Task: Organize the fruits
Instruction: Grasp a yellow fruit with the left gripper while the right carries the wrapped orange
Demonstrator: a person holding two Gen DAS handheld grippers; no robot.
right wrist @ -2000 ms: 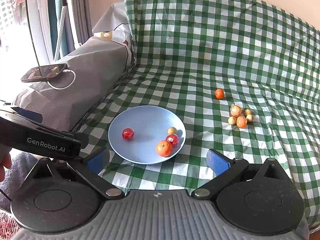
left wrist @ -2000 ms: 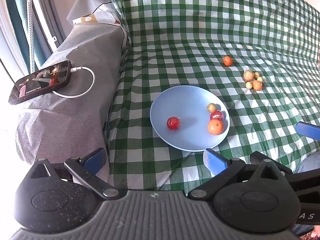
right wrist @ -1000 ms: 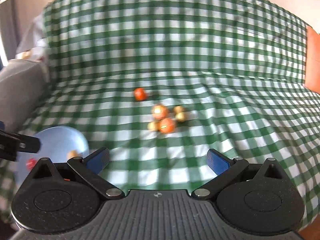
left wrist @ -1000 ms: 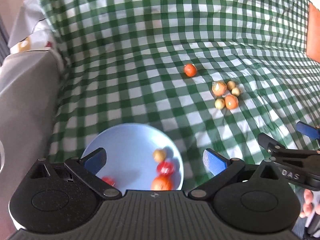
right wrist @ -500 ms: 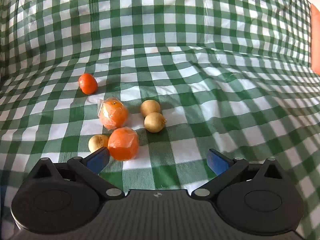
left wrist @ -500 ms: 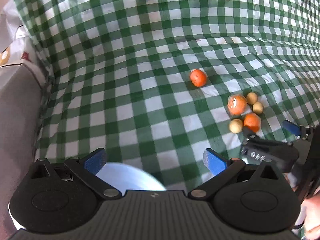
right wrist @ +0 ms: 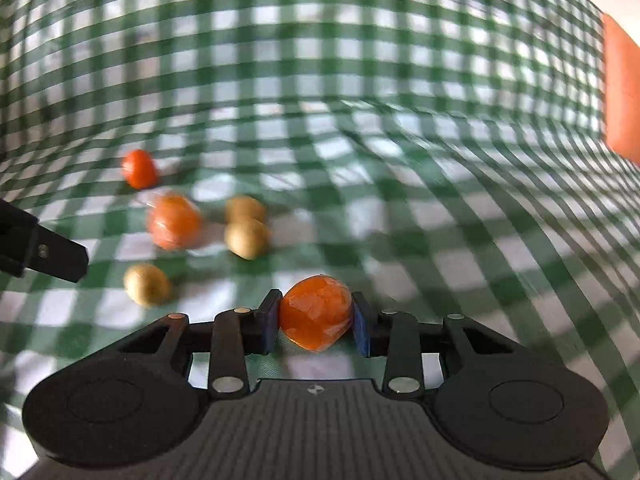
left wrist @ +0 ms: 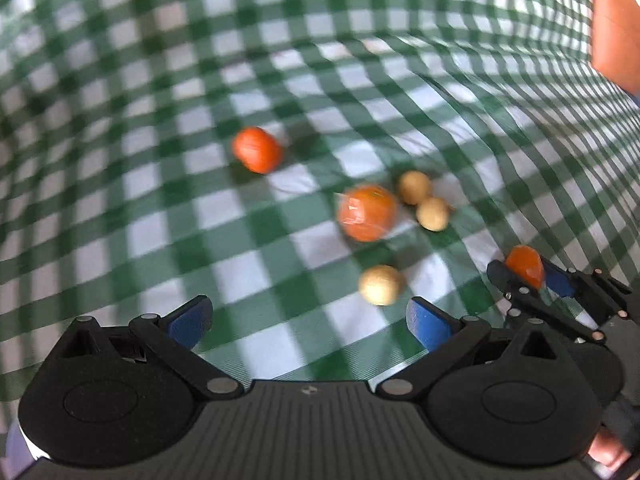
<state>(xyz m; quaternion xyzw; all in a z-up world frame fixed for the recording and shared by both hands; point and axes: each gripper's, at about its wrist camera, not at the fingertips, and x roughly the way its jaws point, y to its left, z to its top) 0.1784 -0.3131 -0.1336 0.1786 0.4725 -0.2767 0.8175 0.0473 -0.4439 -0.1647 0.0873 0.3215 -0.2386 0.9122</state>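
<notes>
On the green-and-white checked cloth [left wrist: 248, 248] lie a small orange fruit [left wrist: 258, 150], a plastic-wrapped orange [left wrist: 366, 212] and three small tan fruits [left wrist: 380, 284]. My left gripper [left wrist: 308, 320] hovers open just in front of them, with nothing between its blue pads. My right gripper [right wrist: 316, 320] has a second wrapped orange [right wrist: 316, 318] between its jaws, which are closing, and both pads touch it. In the left wrist view that right gripper [left wrist: 528, 276] sits to the right of the cluster. The right wrist view shows the small orange fruit [right wrist: 139, 168] and the tan fruits [right wrist: 246, 238] at the left.
An orange object [right wrist: 622, 92] stands at the far right edge of the cloth. One black finger of the left gripper [right wrist: 44, 254] reaches in from the left of the right wrist view. A person's fingertips [left wrist: 604, 450] show at the lower right.
Both grippers came down and forward onto the fruit cluster, and the blue plate left the left view. The right jaws went from wide open to closed on a wrapped orange, now apart from the cluster.
</notes>
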